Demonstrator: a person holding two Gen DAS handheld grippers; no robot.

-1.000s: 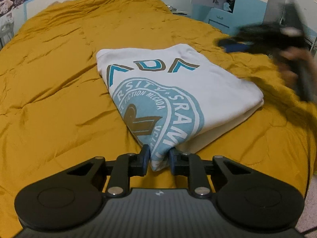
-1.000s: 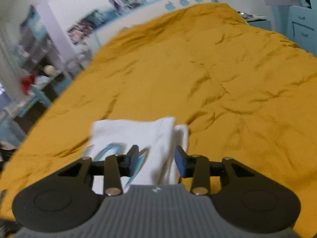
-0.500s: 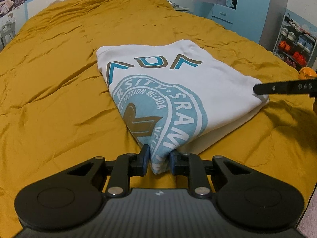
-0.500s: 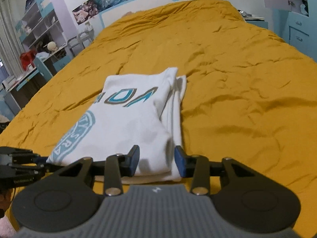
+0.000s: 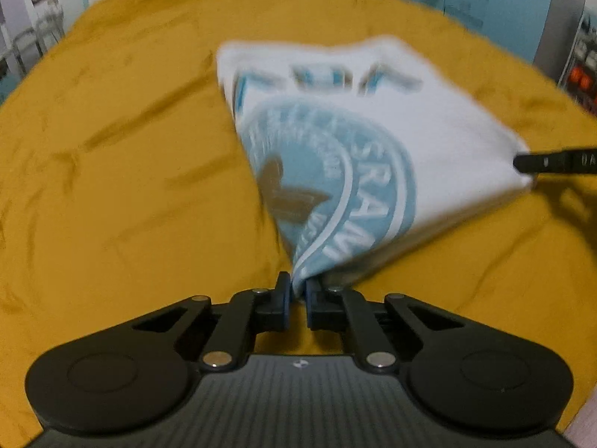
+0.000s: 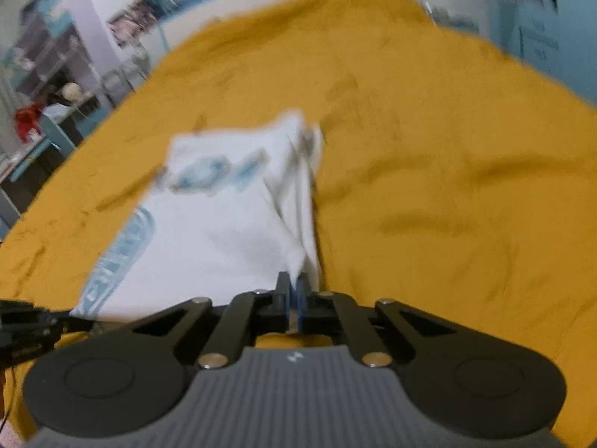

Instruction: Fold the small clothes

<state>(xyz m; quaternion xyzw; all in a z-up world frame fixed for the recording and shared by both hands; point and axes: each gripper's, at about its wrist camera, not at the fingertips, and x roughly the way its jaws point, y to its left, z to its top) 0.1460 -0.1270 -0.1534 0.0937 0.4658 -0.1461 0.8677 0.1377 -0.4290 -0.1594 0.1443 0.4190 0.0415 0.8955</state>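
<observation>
A folded white T-shirt (image 5: 429, 142) with a light-blue round print lies on the mustard bedspread (image 5: 130, 186). My left gripper (image 5: 296, 283) has the shirt's near printed corner between its pads, and its jaws are closing on it, pulling the cloth up into a point. In the right wrist view the same shirt (image 6: 216, 239) stretches away from me. My right gripper (image 6: 294, 283) has its jaws closing tight on the near right corner by the stacked edges. The right gripper's tip (image 5: 552, 160) shows at the shirt's right corner. The left gripper (image 6: 37, 321) shows at the lower left.
The bedspread (image 6: 447, 186) runs wide and wrinkled around the shirt. A desk and shelves (image 6: 44, 127) stand off the bed's left side. Blue cabinets (image 6: 541, 37) and a rack (image 5: 582, 74) stand to the right.
Both pairs of jaws have narrowed onto the shirt's near corners. The right gripper came in from beside the shirt to its corner. The cloth at the left corner now rises, taut.
</observation>
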